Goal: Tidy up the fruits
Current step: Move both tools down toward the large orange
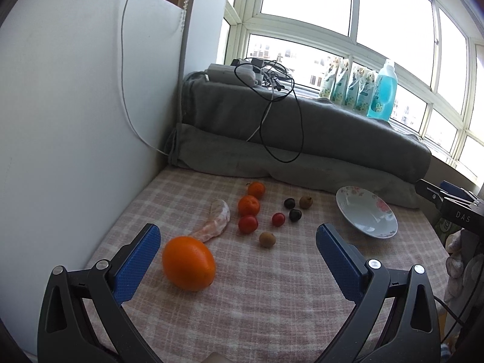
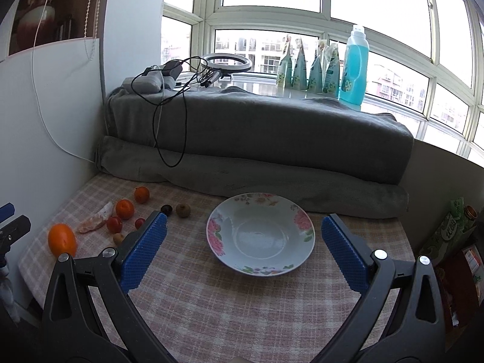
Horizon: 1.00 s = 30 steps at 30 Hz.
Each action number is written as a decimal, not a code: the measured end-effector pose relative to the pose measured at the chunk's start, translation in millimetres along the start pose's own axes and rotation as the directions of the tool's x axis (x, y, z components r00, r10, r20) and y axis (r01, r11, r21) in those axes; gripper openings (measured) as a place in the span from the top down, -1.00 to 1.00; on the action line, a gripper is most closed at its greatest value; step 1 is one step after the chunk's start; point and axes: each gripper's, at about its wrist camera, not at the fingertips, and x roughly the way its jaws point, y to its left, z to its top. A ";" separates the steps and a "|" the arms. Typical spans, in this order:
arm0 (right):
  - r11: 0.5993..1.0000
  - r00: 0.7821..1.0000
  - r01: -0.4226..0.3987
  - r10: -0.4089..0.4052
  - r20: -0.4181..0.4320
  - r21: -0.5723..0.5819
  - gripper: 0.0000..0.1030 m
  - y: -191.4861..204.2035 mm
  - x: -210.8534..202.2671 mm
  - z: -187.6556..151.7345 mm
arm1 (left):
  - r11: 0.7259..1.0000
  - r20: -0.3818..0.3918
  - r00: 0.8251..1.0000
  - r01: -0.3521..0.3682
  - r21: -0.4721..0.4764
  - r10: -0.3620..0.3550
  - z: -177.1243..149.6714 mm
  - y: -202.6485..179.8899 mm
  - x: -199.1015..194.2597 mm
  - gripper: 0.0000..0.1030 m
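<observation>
Both tools (image 1: 237,236) (image 2: 243,227) gape above the checked cloth (image 2: 242,302).

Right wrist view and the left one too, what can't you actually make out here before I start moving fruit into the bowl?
- Right wrist view: the left finger covers part of the small fruits; one dark fruit is only half seen.
- Left wrist view: the right gripper is cut by the frame edge, its jaws unseen.
- Both views: the brown fruits are too small to identify.
- Right wrist view: the packages at right are cropped and dim.
</observation>
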 end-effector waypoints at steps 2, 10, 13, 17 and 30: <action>0.999 0.999 -0.041 0.041 -0.014 -0.022 -1.00 12.5 8.7 4.1 | 1.000 -0.016 1.000 -0.008 -0.017 0.008 -3.2 8.7 3.6 -0.99; 0.968 0.963 -0.245 0.237 -0.128 -0.046 -1.00 62.1 50.1 10.3 | 0.995 -0.092 0.996 -0.015 -0.103 0.005 -21.7 41.8 20.8 -0.98; 0.946 0.932 -0.324 0.313 -0.182 -0.030 -1.00 79.4 65.6 8.8 | 0.991 -0.112 0.994 -0.012 -0.131 -0.003 -28.3 51.6 26.0 -0.96; 0.898 0.865 -0.439 0.429 -0.260 0.024 -1.00 102.2 84.5 6.1 | 0.986 -0.141 0.990 0.000 -0.166 -0.024 -36.0 62.2 34.5 -0.87; 0.746 0.603 -0.628 0.647 -0.467 0.223 -0.90 177.1 139.7 -11.8 | 0.962 -0.207 0.970 0.070 -0.262 -0.127 -52.9 81.5 61.4 -0.71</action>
